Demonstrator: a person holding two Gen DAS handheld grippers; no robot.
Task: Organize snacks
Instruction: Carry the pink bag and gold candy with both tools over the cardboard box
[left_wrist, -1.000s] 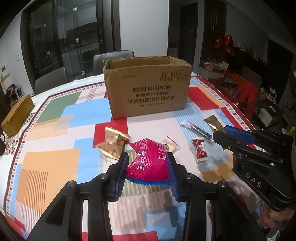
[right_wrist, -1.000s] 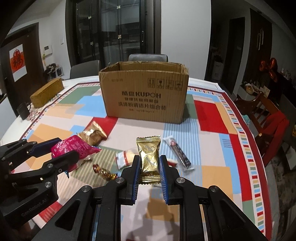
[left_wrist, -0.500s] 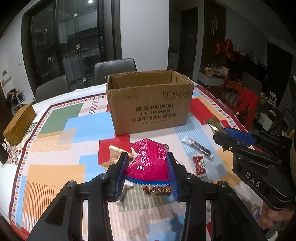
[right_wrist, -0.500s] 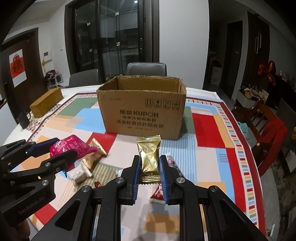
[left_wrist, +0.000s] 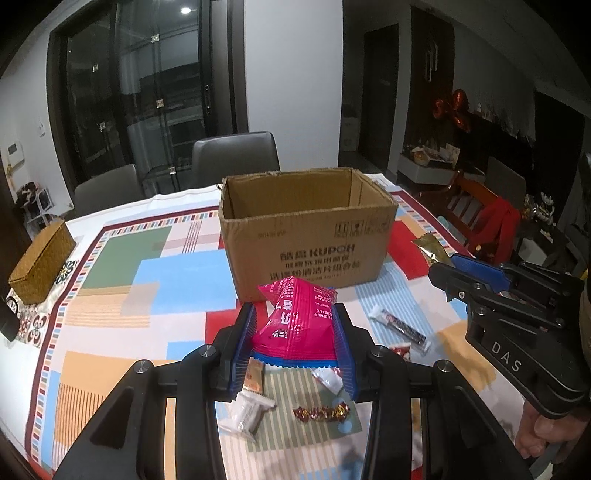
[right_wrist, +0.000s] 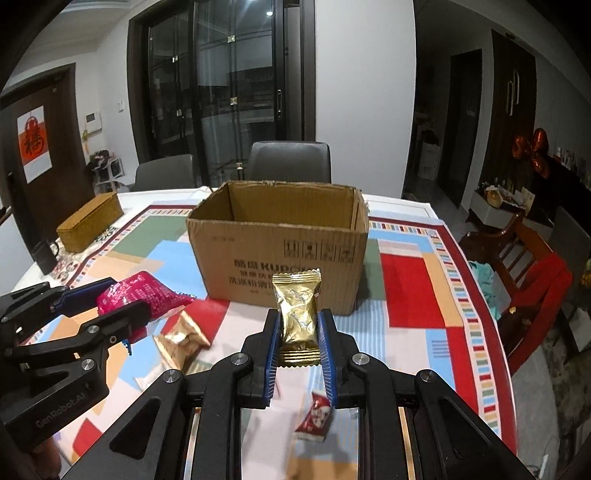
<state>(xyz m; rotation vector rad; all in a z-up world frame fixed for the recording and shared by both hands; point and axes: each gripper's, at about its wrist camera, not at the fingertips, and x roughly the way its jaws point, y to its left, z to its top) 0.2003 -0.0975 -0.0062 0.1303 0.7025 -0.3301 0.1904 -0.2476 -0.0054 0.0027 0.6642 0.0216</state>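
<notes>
An open cardboard box (left_wrist: 306, 240) stands on the patterned tablecloth (left_wrist: 122, 266); it also shows in the right wrist view (right_wrist: 280, 254). My left gripper (left_wrist: 295, 347) is shut on a pink snack bag (left_wrist: 299, 325), held above the table in front of the box. My right gripper (right_wrist: 298, 345) is shut on a gold snack packet (right_wrist: 297, 314), also raised before the box. The pink bag (right_wrist: 140, 295) shows at left in the right wrist view, the gold packet (left_wrist: 430, 249) at right in the left wrist view.
Loose snacks lie on the table: a white packet (left_wrist: 247, 411), a red-gold candy (left_wrist: 321, 412), a dark stick pack (left_wrist: 400, 326), a gold packet (right_wrist: 183, 341), a red packet (right_wrist: 314, 419). A woven box (left_wrist: 42, 267) sits far left. Chairs (right_wrist: 288, 166) stand behind the table.
Both grippers have risen and moved toward the box with their snacks; the box's open inside now shows and the loose snacks lie lower in view.
</notes>
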